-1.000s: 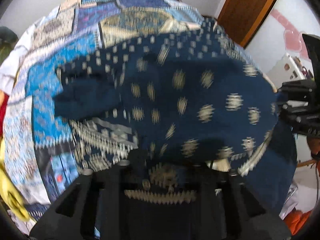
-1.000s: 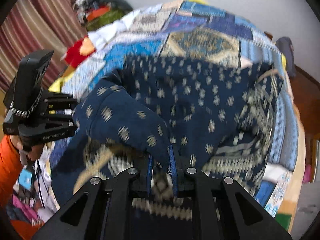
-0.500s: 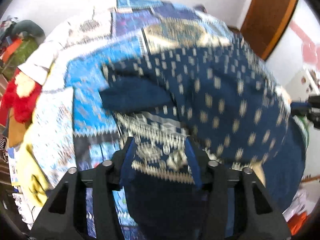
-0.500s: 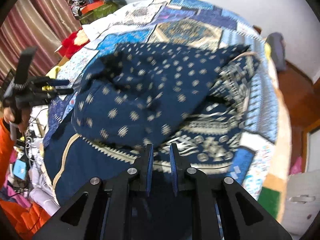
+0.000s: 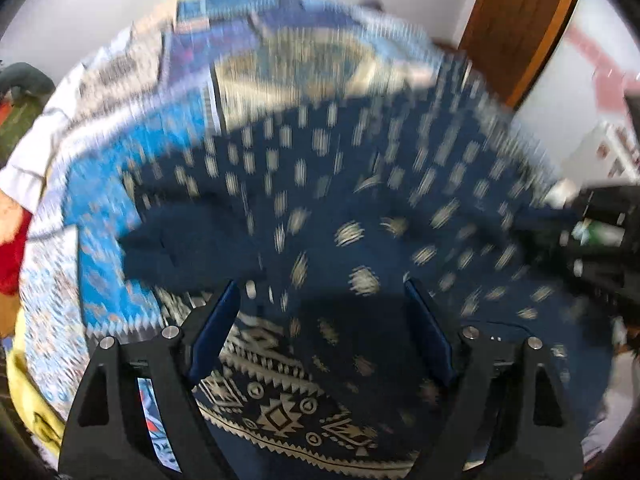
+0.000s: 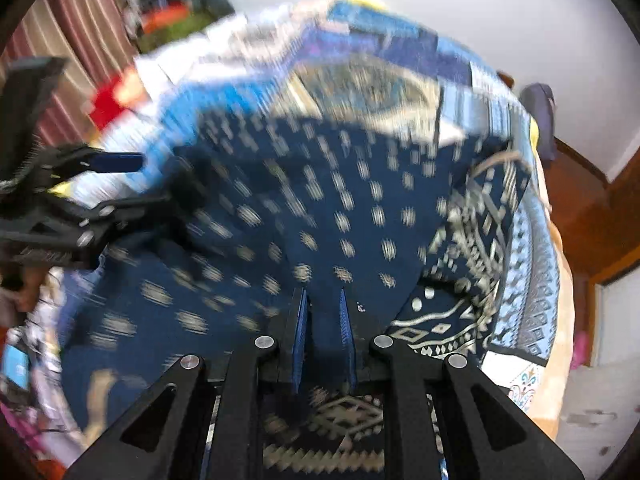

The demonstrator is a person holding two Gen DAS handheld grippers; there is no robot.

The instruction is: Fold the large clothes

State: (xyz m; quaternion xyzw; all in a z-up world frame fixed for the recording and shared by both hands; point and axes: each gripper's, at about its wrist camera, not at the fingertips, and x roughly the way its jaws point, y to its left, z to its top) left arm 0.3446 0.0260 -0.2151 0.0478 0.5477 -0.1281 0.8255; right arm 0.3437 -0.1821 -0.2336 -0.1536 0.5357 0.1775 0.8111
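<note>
A large navy garment [image 5: 360, 240] with cream dots and a patterned border lies folded over on a patchwork bedspread [image 5: 132, 168]. My left gripper [image 5: 320, 292] is wide open above the garment and holds nothing. My right gripper [image 6: 323, 296] is shut on a fold of the navy garment [image 6: 320, 200], with cloth between its blue pads. The left gripper also shows in the right wrist view [image 6: 100, 184] at the left edge, and the right gripper shows in the left wrist view [image 5: 592, 240] at the right edge. Both views are motion-blurred.
The bed fills the middle of both views. A brown wooden door [image 5: 516, 28] stands at the back right. Striped curtains [image 6: 72, 52] and a pile of coloured clothes [image 6: 172, 16] are at the bed's far left. A red cloth [image 5: 12, 256] lies at the bed's left edge.
My left gripper has opened and let go of the garment, then spread wide. The garment's lifted half has dropped onto the bed. My right gripper has stayed shut on its fold.
</note>
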